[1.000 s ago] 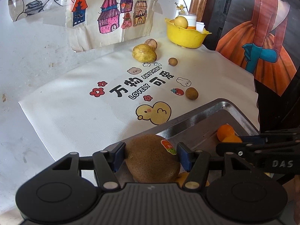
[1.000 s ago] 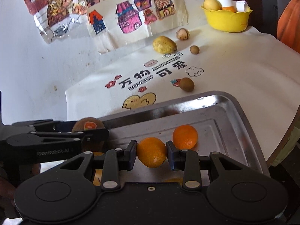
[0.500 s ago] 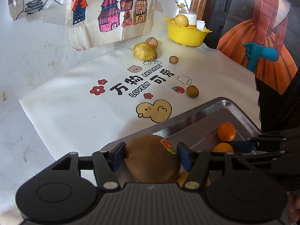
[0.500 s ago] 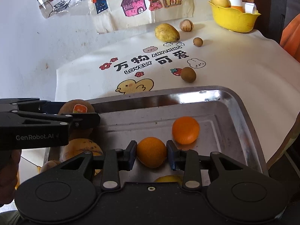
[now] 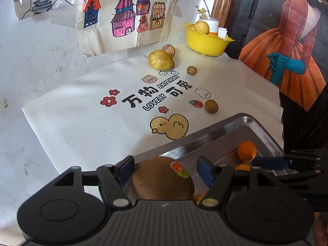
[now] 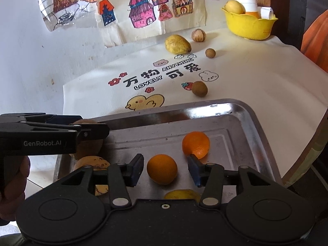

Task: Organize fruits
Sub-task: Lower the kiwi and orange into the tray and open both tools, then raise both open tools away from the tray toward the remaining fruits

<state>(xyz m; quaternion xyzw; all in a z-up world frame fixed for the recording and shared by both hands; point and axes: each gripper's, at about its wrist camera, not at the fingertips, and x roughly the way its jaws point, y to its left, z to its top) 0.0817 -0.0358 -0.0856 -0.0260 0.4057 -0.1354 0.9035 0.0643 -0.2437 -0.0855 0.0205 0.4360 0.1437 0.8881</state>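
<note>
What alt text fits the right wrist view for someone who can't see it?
The right tongs are opening around an orange lying in a metal tray, pads clear of it, with a second orange just beyond. The left tongs reach in from the left over a kiwi; more fruit lies on the mat behind.

The metal tray (image 6: 242, 110) is showing a glossy finish, the oranges (image 6: 162, 169) a dimpled skin, the black plastic grippers (image 6: 165, 169) a matt surface.
</note>
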